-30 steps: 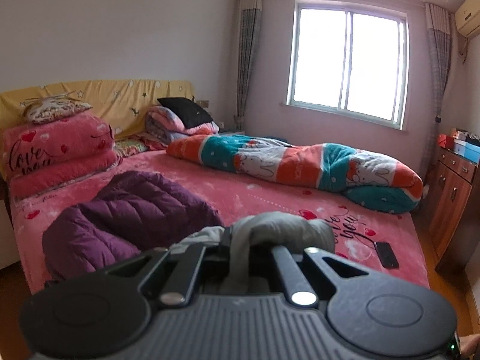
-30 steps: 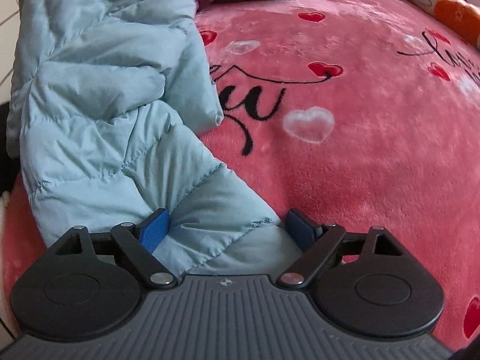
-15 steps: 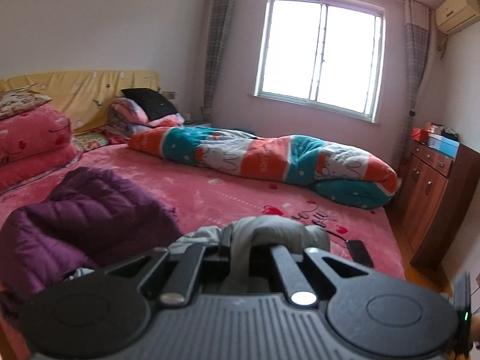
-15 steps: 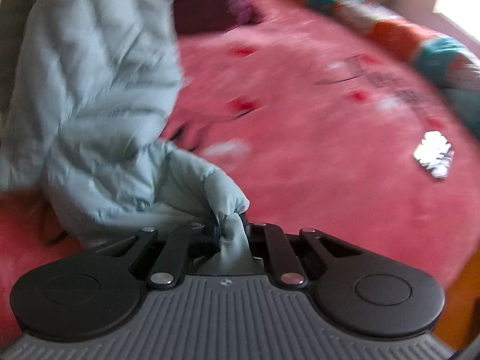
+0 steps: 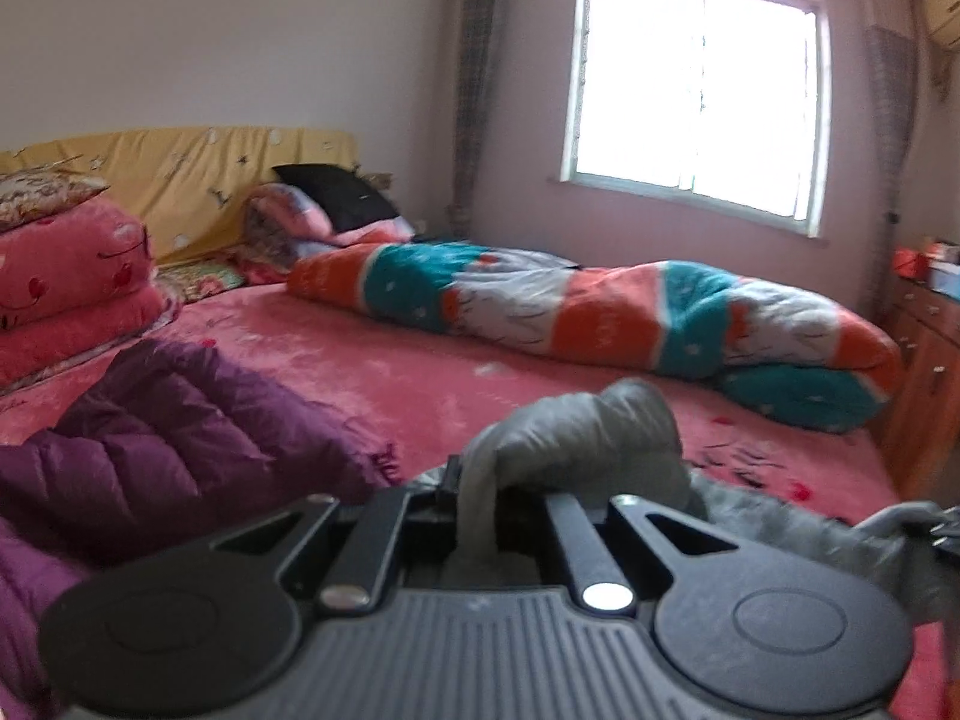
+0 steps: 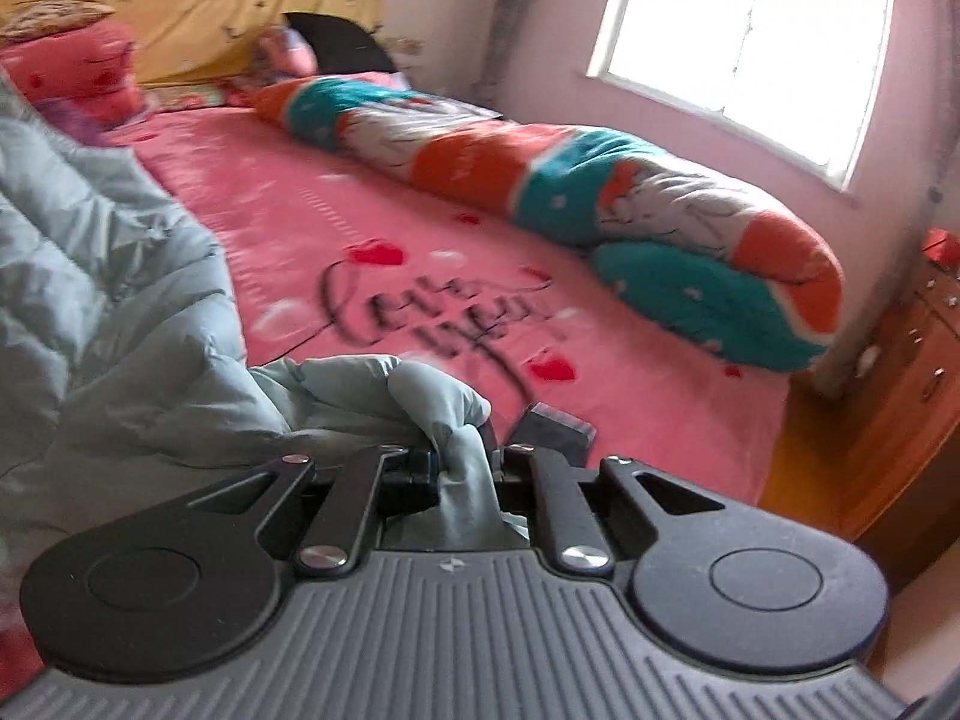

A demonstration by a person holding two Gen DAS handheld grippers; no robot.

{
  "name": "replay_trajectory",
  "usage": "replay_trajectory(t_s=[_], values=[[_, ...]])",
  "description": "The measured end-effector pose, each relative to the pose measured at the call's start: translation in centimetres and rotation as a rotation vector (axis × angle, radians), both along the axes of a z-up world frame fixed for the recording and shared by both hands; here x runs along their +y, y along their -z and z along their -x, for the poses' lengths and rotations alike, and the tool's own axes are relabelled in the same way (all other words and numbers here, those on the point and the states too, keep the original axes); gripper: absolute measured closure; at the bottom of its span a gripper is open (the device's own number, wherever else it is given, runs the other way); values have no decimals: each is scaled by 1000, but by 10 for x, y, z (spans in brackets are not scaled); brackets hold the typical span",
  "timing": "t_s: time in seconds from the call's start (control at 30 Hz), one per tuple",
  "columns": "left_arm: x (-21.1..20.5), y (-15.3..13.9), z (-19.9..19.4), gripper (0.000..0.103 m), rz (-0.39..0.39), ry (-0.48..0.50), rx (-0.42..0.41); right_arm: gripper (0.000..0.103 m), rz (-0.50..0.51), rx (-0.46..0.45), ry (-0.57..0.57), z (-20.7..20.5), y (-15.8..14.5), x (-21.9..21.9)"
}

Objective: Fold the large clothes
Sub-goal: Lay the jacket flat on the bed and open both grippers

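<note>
A pale blue-grey quilted jacket hangs at the left of the right wrist view, above the pink bed. My right gripper is shut on a bunched edge of it. In the left wrist view my left gripper is shut on another bunched part of the same jacket, which looks grey here. Both hold the jacket lifted above the pink bedspread. A purple quilted jacket lies on the bed at the left.
A rolled orange, teal and white duvet lies across the far side of the bed. Folded pink blankets are stacked by the yellow headboard. A wooden dresser stands at the right under the window. A dark phone lies behind my right gripper.
My right gripper closed on the jacket's edge and lifted it off the bed, tilting up to face the room. My left gripper kept its hold and swung slightly.
</note>
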State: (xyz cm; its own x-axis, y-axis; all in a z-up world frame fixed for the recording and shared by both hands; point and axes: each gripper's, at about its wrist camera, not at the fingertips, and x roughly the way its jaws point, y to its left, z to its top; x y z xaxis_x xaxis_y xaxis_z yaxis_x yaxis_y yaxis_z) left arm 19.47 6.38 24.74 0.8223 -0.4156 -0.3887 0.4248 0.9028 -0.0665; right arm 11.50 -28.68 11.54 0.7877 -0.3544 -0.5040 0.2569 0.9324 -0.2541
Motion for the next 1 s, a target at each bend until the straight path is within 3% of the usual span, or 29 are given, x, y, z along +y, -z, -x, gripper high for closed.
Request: replay_trajectory(t_s=[0.07,0.1,0.13,0.17,0.2,0.27,0.3,0.33,0.37,0.5,0.6,0.63,0.8,1.0], values=[[-3,14,-15,97,-12,-10,3,91,3,-8,24,-14,3,-6],[-3,20,-23,90,-11,-10,19,90,13,-8,36,-18,3,-9],[-2,26,-30,83,-13,-32,33,89,17,-6,43,-12,-4,-15],[-1,31,-34,64,-14,-56,42,88,18,4,46,-18,0,-15],[0,35,-36,48,-20,-69,45,83,22,18,50,-23,-3,-14],[6,41,-34,40,-47,-98,23,64,28,33,45,-29,4,-11],[9,42,-31,40,-61,-102,15,40,34,35,50,-30,8,-9],[14,42,-29,40,-67,-106,13,23,41,28,61,-41,15,-8],[18,40,-24,40,-70,-107,11,19,34,12,64,-37,16,-7],[37,27,16,37,-124,-62,-54,16,-135,-18,-18,-3,-1,2],[55,22,53,36,-119,-43,-56,2,-289,-19,-164,37,-2,26],[62,23,69,36,-112,-43,-45,3,-328,-11,-211,49,1,35],[83,35,132,36,-128,-35,0,3,-538,112,-395,97,46,88],[96,46,185,34,-89,-45,24,3,-613,173,-487,108,88,138]])
